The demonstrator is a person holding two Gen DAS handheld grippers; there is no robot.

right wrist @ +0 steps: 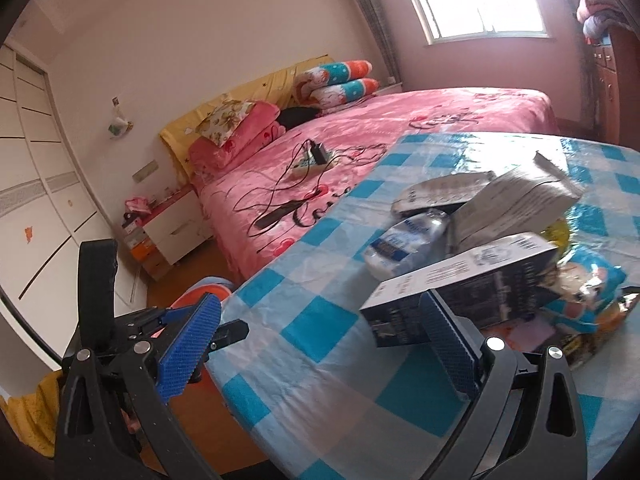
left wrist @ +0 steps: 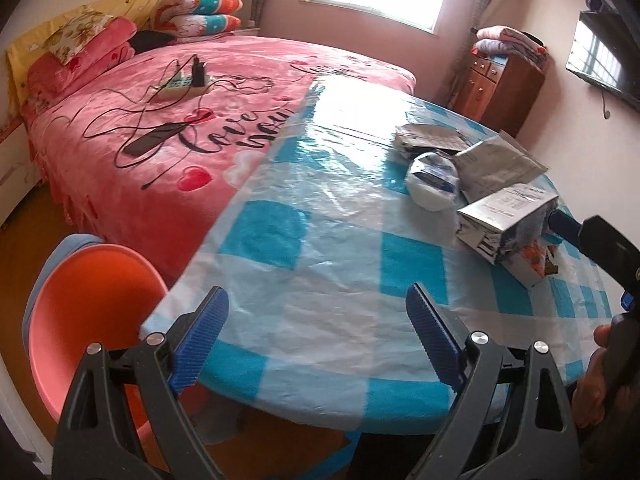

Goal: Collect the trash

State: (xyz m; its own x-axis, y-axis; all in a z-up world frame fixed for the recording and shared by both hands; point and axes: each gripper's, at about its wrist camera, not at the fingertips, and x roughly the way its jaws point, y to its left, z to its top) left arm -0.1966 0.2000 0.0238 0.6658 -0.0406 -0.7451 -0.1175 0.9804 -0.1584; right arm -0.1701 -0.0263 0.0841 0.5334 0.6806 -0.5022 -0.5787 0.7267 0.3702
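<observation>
Both tools hover empty, left gripper [left wrist: 316,336] and right gripper [right wrist: 320,344] with jaws spread wide, approaching the trash pile, dark carton [right wrist: 460,284] foremost, on the checked table [left wrist: 320,264]; next, I'd say, close on that box.

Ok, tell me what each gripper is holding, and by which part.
Nothing is held. The left gripper is open over the bare tablecloth; the right gripper is open too, short of the trash box.
</observation>
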